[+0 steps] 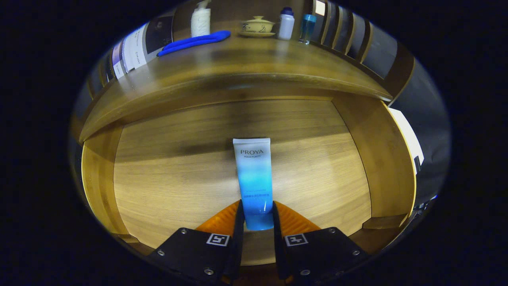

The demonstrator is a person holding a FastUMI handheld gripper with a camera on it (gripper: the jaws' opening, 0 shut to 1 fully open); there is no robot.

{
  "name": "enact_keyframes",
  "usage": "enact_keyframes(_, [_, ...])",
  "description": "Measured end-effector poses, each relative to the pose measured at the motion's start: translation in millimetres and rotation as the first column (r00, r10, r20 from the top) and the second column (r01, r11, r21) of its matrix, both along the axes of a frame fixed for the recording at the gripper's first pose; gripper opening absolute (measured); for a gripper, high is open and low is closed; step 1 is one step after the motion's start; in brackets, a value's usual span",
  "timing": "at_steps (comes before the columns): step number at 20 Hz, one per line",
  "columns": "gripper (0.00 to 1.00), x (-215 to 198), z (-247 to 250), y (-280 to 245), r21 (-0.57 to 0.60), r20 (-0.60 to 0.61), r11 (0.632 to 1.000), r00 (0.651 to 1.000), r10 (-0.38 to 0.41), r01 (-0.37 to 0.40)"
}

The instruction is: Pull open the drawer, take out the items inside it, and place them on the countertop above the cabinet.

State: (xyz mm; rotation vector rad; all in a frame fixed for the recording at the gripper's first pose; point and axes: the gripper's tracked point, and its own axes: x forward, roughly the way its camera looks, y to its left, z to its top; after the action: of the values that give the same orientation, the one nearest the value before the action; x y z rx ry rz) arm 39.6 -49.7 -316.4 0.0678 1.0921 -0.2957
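Your gripper (257, 216) is clenched on the cap end of the tube (254, 178), which points to 12 o'clock in the drawer (158, 178); expect it light, soft and slick, so grip firmly.

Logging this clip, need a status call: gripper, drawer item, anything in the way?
Gripper shut on blue tube, cap end between fingers. Drawer open, tube at its floor. Countertop ahead holds bottles, lidded cup, blue cloth; path unobstructed.

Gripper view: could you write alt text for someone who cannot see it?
The gripper is shut on the cap end of a blue tube lying in an open wooden drawer. Beyond, the countertop holds bottles, a lidded cup and a blue cloth.
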Motion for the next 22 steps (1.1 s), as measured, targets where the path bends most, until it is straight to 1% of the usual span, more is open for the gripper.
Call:
enact_keyframes(2, [0.34,-8.5,8.8,-2.5,-0.021,0.023,1.000,1.000,-0.006,0.006])
enact_keyframes(7, [0.33,-38.7,30.3,-3.0,-0.108,0.035,0.994,0.999,0.024,-0.020])
enact_keyframes(9, [0.33,-49.9,43.7,-1.5,-0.136,0.051,0.991,0.998,0.022,-0.015])
enact_keyframes(12, [0.33,-64.2,69.4,2.5,-0.147,0.099,0.989,0.995,0.001,0.014])
enact_keyframes(14, [0.33,-69.6,89.5,1.3,-0.167,0.136,0.986,0.991,0.008,0.015])
enact_keyframes(18, [0.33,-51.7,127.1,2.2,-0.187,0.224,0.982,0.974,0.024,0.019])
enact_keyframes(22, [0.33,-16.9,150.8,8.3,-0.177,0.280,0.984,0.959,0.049,0.002])
